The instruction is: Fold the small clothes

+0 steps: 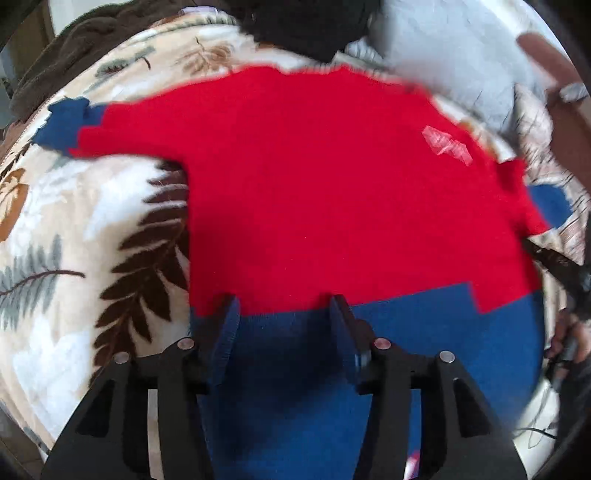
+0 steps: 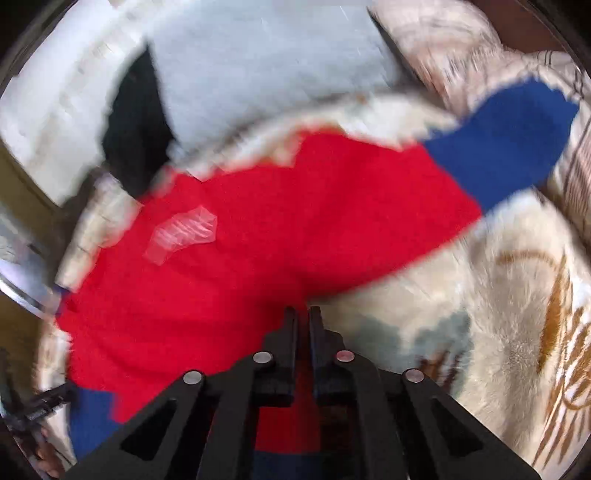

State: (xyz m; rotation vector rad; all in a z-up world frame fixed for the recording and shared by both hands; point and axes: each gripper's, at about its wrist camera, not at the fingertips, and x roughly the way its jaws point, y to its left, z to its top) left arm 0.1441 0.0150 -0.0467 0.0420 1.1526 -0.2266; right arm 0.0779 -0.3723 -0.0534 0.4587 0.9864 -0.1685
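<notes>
A small red sweater (image 1: pixel 314 184) with a blue hem band (image 1: pixel 424 350) and blue cuffs lies spread flat on a leaf-print fleece blanket (image 1: pixel 74 240). It has a pale chest logo (image 1: pixel 447 144). My left gripper (image 1: pixel 284 306) is open, fingers apart just over the blue hem. In the right wrist view the sweater (image 2: pixel 258 240) stretches out with one sleeve ending in a blue cuff (image 2: pixel 509 140). My right gripper (image 2: pixel 303 314) is shut on the sweater's red side edge below the sleeve.
A grey-white pillow (image 2: pixel 258 62) and dark fabric (image 1: pixel 306 26) lie beyond the sweater. A plaid cloth (image 2: pixel 569 177) lies at the right. The blanket (image 2: pixel 480 314) continues on either side.
</notes>
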